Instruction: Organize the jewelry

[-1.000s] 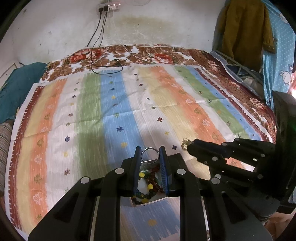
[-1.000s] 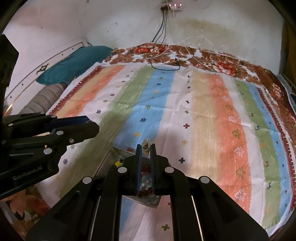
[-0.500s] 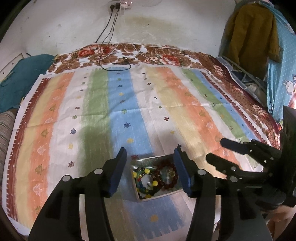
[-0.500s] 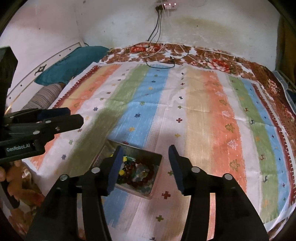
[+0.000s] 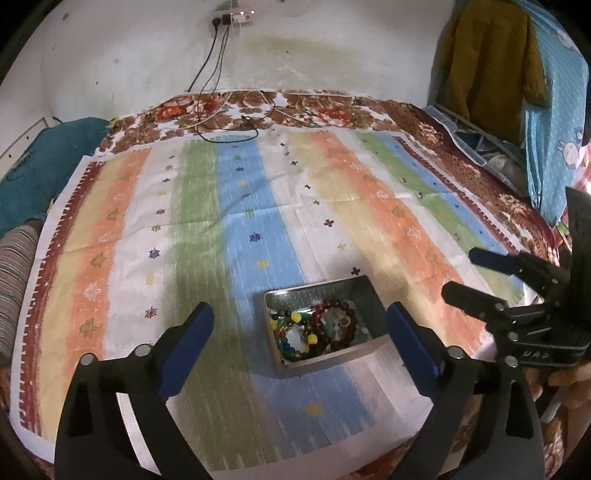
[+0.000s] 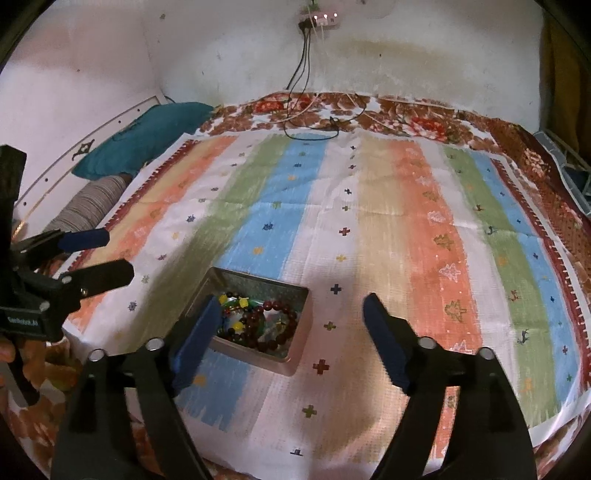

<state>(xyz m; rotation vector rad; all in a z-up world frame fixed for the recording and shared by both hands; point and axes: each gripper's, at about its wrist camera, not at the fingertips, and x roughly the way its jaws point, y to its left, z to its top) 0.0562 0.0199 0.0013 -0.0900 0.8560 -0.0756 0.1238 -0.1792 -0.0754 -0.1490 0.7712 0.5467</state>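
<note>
Striped cloth (image 5: 229, 229) in bands of orange, green, blue, cream and white, dotted with small crosses and star motifs, is spread over most of a bed. A brown floral bedcover (image 5: 332, 110) is seen beneath it along the far edge, where black and white cables (image 5: 221, 122) trail down from a wall socket (image 5: 231, 18). A teal pillow (image 6: 147, 136) and a striped bolster (image 6: 88, 203) are laid at the left side of the bed.

Near the front edge of the cloth, on the border of a blue and a white stripe, a small rectangular metal tin (image 5: 364, 295) is set, open at the top. Its walls are dull silver with a faintly patterned inner face. It is filled with jewelry: a bracelet of dark red-brown round beads (image 5: 334, 325) is coiled to the right, and a string of green, blue and yellow beads (image 5: 291, 332) is curled to the left, with a few pale pieces between them that cannot be made out.

The left gripper (image 5: 299, 339) is held low over the tin with its blue-padded jaws opening wide; the tin is framed between them but is not touched. The right gripper (image 6: 288, 328) is held just to the right, its jaws also opening, with the tin partly behind its left finger (image 6: 195, 339) and nothing gripped. A hand (image 5: 569, 384) is seen at its handle.
</note>
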